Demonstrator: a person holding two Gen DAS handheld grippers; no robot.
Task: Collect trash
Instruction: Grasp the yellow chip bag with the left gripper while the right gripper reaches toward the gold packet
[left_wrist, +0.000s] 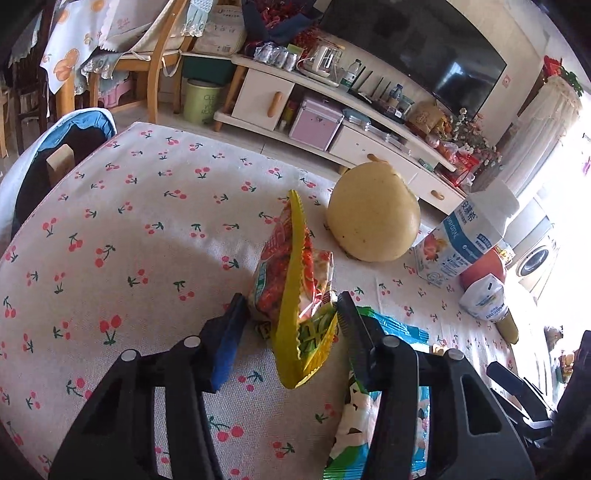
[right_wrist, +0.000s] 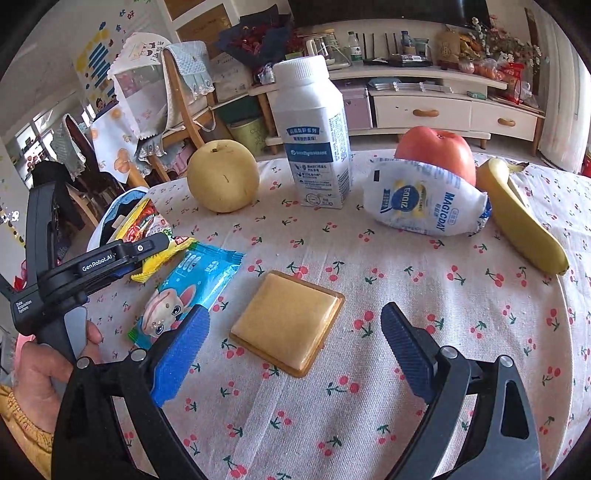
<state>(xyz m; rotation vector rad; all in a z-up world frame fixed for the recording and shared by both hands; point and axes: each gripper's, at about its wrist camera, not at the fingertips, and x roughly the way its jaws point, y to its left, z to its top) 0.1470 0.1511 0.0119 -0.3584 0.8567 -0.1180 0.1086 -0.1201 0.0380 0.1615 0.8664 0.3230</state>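
Observation:
My left gripper is open, its fingers on either side of a yellow and red snack wrapper that stands crumpled on the cherry-print tablecloth. The same wrapper shows in the right wrist view, partly hidden by the left gripper's body. A blue wrapper with a cartoon rabbit lies flat beside it and also shows under the left gripper's right finger. My right gripper is open and empty, just above a tan square packet. A white crumpled pouch lies further back.
A yellow pear, a white milk carton, a red apple and a banana stand at the table's far side. A chair with a blue and black garment is at the left table edge. A green bin stands on the floor beyond.

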